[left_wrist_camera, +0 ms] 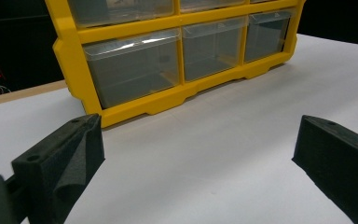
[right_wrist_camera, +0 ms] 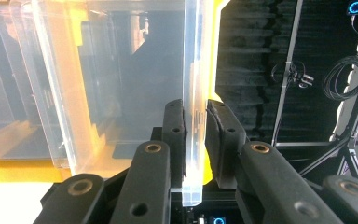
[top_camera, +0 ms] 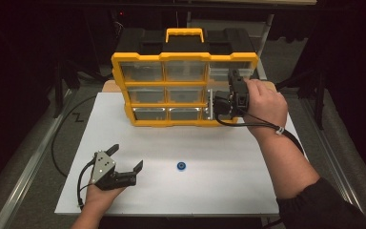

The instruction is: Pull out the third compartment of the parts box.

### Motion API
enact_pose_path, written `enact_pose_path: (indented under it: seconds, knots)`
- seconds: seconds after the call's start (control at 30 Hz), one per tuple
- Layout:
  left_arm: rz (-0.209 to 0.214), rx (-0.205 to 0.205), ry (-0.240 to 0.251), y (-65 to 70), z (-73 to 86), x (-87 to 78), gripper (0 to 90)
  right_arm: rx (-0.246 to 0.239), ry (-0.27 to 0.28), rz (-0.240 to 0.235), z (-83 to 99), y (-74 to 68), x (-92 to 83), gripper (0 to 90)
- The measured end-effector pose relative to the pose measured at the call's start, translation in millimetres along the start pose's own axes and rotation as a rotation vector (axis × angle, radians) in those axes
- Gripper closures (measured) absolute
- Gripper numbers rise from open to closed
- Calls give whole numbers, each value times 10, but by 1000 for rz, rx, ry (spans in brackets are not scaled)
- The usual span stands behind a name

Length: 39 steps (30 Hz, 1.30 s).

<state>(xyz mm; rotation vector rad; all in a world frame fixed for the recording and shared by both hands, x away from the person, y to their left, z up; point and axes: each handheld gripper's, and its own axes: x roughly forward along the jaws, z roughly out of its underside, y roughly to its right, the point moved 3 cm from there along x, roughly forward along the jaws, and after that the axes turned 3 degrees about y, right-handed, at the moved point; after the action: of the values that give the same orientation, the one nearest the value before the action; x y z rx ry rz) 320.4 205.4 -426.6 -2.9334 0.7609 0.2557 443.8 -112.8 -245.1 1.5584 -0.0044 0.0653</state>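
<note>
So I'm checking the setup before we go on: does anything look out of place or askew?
One clear plastic drawer sticks out of the yellow organiser at its right, its front wall pinched by the right gripper. A small blue ring lies loose on the white table.

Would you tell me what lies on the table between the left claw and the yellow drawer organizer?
Nothing: in the left gripper view, bare white table runs from the open left claw to the yellow drawer organizer. The high view shows a small blue ring off to the claw's side.
</note>
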Motion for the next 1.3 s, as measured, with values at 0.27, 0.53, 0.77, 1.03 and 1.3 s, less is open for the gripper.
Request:
enact_pose_path:
  seconds: [0.27, 0.53, 0.77, 1.03, 1.3]
  knots:
    - [4, 5, -3, 11, 2, 7, 23, 0, 12, 10, 3, -7, -85, 808]
    - [7, 9, 1, 13, -7, 7, 23, 4, 12, 10, 7, -14, -174, 808]
    - [8, 10, 1, 18, -8, 8, 23, 3, 12, 8, 18, -12, -239, 808]
    - [5, 11, -1, 5, -5, 10, 23, 5, 16, 6, 16, 1, -307, 808]
    - [5, 11, -3, 9, -4, 12, 23, 6, 18, 9, 24, -9, -364, 807]
